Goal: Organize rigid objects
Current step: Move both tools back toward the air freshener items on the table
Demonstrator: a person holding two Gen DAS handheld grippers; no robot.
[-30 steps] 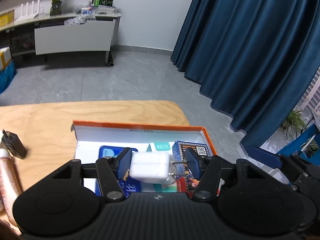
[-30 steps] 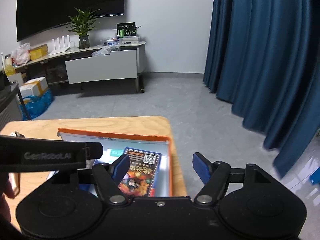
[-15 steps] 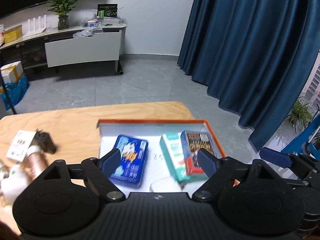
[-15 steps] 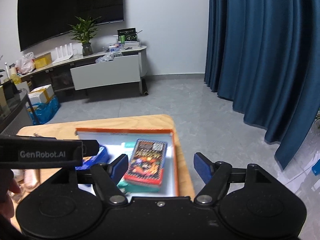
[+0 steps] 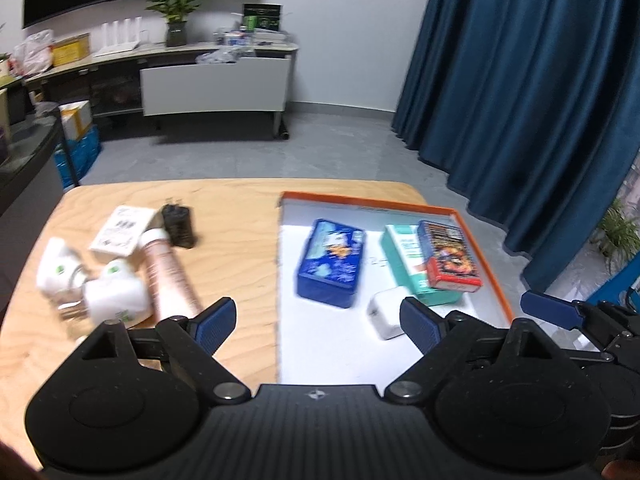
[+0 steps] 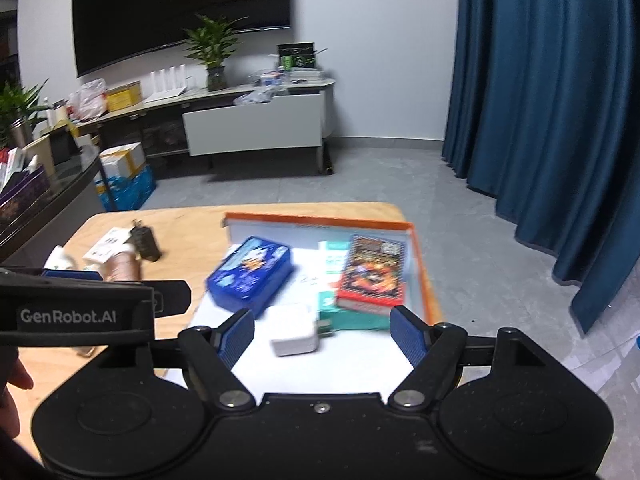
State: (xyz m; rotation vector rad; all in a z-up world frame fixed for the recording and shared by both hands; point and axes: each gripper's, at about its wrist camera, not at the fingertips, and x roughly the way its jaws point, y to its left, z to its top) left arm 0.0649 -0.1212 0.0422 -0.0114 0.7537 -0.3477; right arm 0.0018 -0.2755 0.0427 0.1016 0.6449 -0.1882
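Both grippers hang with fingers spread wide and nothing between them: left gripper [image 5: 316, 322], right gripper [image 6: 322, 334]. The orange-rimmed tray [image 5: 486, 264] on the right of the wooden table [image 5: 236, 216] holds four things: one blue tin [image 5: 331, 267], one teal box [image 5: 412, 264] under one red card box [image 5: 450, 258], and one white charger [image 5: 385, 317] nearest

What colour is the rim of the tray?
Orange rim, white inside; clearest in the left wrist view.
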